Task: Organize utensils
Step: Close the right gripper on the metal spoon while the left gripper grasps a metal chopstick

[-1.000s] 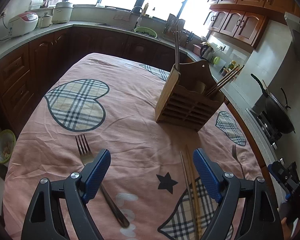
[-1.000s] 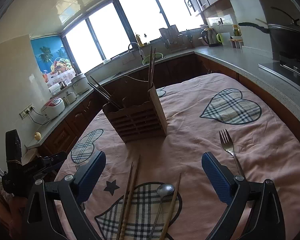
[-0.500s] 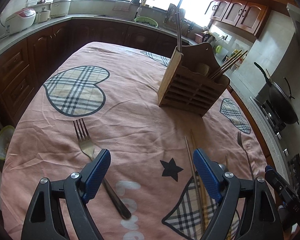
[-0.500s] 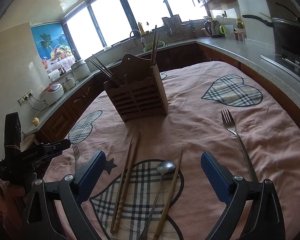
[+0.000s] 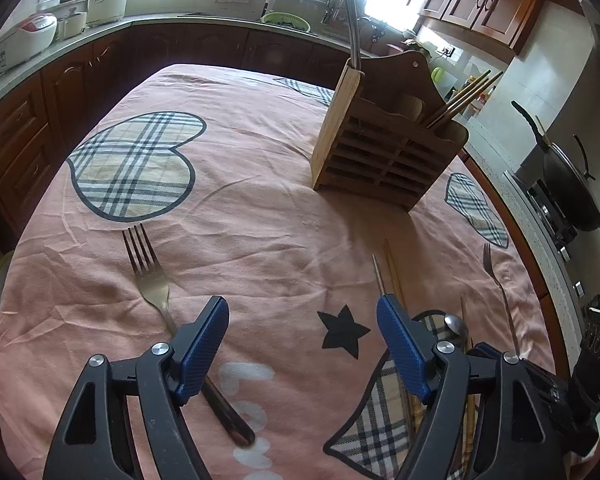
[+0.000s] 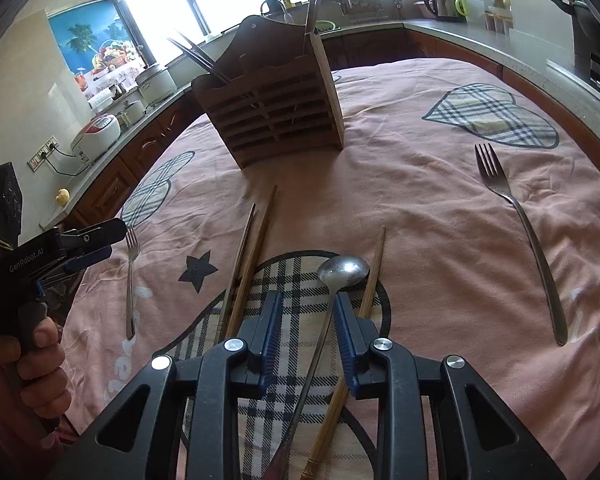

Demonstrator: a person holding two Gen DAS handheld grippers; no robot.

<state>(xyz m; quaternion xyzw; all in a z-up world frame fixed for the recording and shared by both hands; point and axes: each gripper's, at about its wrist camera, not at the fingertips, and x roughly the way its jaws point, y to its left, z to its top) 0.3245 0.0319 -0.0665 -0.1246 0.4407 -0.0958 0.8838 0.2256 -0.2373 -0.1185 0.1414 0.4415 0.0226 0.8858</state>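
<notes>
A wooden utensil holder [image 5: 384, 152] [image 6: 272, 112] stands on the pink tablecloth with chopsticks in it. My right gripper [image 6: 306, 300] is low over a metal spoon [image 6: 342, 272]; its jaws are partly closed with the spoon's handle between them, and a gap shows on each side. A pair of chopsticks [image 6: 248, 256] lies to its left, a single chopstick [image 6: 374, 264] to its right, and a fork [image 6: 516, 220] further right. My left gripper [image 5: 302, 308] is open and empty; a fork [image 5: 152, 276] lies by its left finger [image 5: 204, 344].
The table [image 5: 260, 216] is edged by dark kitchen cabinets and counters. A wok [image 5: 568, 184] sits on the stove at right. Rice cookers [image 5: 32, 36] stand on the left counter. The right gripper's body [image 5: 580, 384] shows at the left view's lower right.
My right gripper dropped down over the spoon and its jaws narrowed around the handle. My left gripper shifted slightly forward and stayed open.
</notes>
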